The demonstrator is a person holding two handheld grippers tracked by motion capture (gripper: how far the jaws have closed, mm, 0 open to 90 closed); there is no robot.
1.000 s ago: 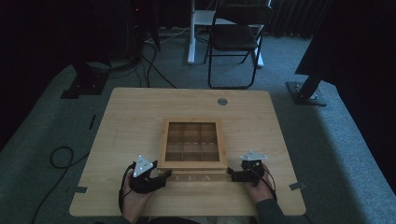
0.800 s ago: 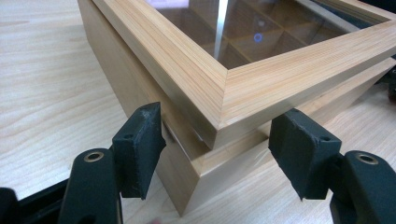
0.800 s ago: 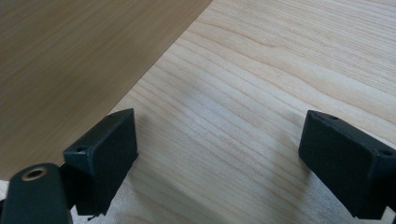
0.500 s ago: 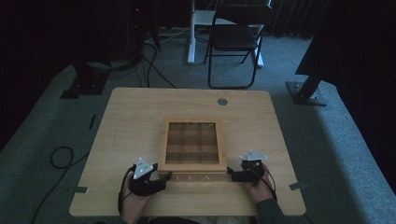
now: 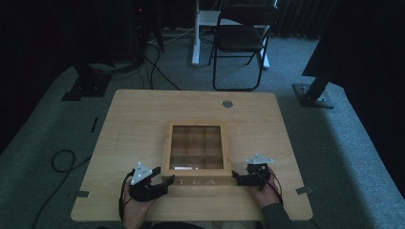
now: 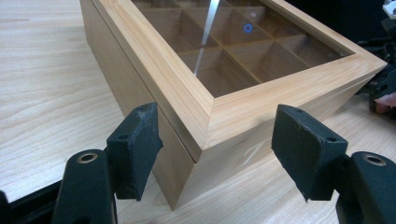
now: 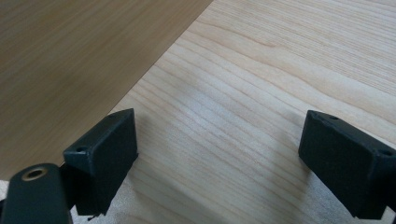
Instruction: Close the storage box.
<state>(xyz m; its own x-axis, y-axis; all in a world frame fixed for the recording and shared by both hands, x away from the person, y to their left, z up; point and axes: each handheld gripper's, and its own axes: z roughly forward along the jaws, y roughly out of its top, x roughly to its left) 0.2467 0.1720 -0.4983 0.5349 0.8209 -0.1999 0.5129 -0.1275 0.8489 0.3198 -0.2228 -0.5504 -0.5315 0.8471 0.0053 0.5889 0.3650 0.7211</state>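
Observation:
A wooden tea box with a glass lid and several empty compartments sits near the front of the wooden table, lettered "TEA" on its front. My left gripper is at the box's front left corner. In the left gripper view it is open, its pads straddling that corner of the box without touching. My right gripper is at the front right corner. In the right gripper view it is open over bare table, with the box wall just beside its left pad.
A round grommet is set in the table's far side. Tape strips mark the front corners. Beyond the table stand a folding chair and stand bases; a cable loops on the carpet at left.

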